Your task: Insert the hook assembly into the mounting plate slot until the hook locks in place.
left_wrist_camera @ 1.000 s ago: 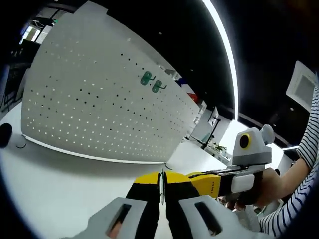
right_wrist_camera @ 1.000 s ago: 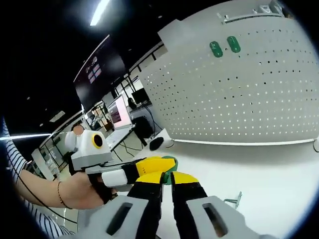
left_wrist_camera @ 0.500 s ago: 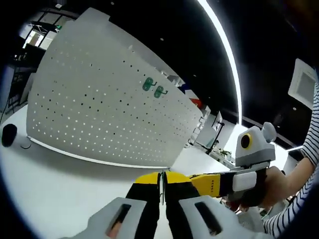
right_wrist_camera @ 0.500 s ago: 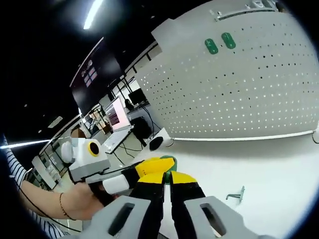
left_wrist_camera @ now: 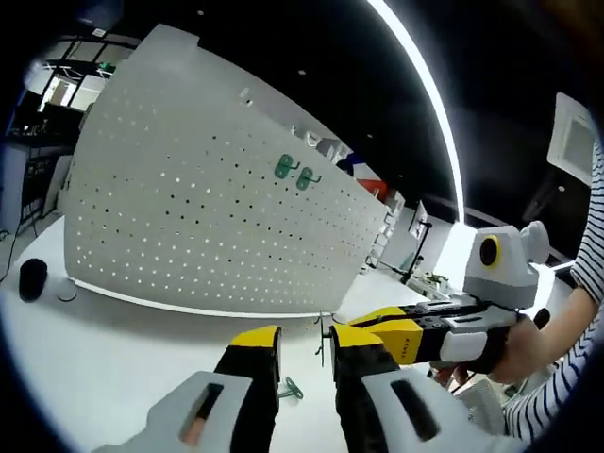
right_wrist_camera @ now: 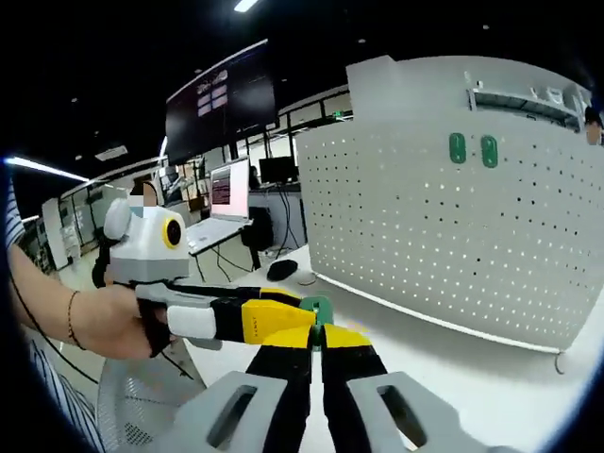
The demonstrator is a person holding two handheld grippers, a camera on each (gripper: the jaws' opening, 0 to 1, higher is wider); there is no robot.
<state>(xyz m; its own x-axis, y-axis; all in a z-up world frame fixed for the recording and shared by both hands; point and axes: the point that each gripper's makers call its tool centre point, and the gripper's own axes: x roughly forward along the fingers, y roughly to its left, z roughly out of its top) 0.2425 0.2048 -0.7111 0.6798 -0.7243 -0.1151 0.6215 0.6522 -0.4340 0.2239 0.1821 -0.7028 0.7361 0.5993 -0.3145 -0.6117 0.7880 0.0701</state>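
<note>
My left gripper [left_wrist_camera: 304, 345] is open, its yellow-tipped jaws apart. Just past them a thin metal hook [left_wrist_camera: 321, 342] stands upright. It belongs to the hook assembly held by my right gripper [left_wrist_camera: 363, 323], which reaches in from the right. In the right gripper view, my right gripper [right_wrist_camera: 317, 326] is shut on the assembly's green part [right_wrist_camera: 317, 308]. The left gripper [right_wrist_camera: 288, 316] lies alongside from the left. The white perforated mounting plate [left_wrist_camera: 208, 217] stands upright behind, carrying two green hook mounts [left_wrist_camera: 293, 172]. The same plate [right_wrist_camera: 444, 236] and mounts [right_wrist_camera: 472, 149] appear at the right.
A loose small hook [left_wrist_camera: 289, 387] lies on the white table [left_wrist_camera: 104, 340] under my left jaws. A black mouse [left_wrist_camera: 33, 278] sits at the table's left edge. A person's hand [right_wrist_camera: 104, 321] holds the left gripper. Desks with monitors [right_wrist_camera: 226, 193] stand beyond.
My left gripper has opened and let go of the thin hook; the right gripper keeps hold of the assembly. Both cameras have swung, shifting the plate in view.
</note>
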